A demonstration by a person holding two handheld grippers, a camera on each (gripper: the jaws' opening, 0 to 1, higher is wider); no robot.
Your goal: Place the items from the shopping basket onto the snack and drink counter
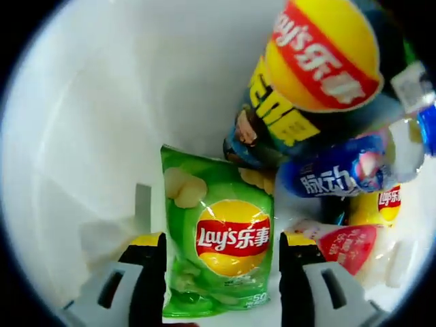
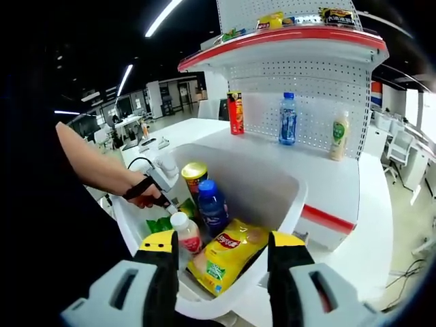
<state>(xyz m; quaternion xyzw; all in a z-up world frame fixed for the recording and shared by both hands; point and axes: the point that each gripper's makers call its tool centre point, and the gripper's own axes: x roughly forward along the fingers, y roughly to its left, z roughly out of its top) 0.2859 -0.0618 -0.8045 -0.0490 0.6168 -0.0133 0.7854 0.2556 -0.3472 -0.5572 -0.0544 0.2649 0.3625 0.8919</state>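
Your left hand-held gripper (image 1: 221, 272) sits inside the white plastic shopping basket (image 2: 272, 180), jaws wide around the green Lay's crisp bag (image 1: 218, 242), apparently not yet pinching it; your right hand-held gripper (image 2: 221, 262) hangs open above the yellow Lay's bag (image 2: 228, 255)

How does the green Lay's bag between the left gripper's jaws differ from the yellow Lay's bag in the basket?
The green Lay's bag is green and stands upright against the white basket wall; the yellow Lay's bag is yellow and lies tilted on the basket floor. The green bag sits between the open jaws of the left gripper; the yellow bag lies ahead of the right gripper, ungripped. Both carry the red Lay's logo.
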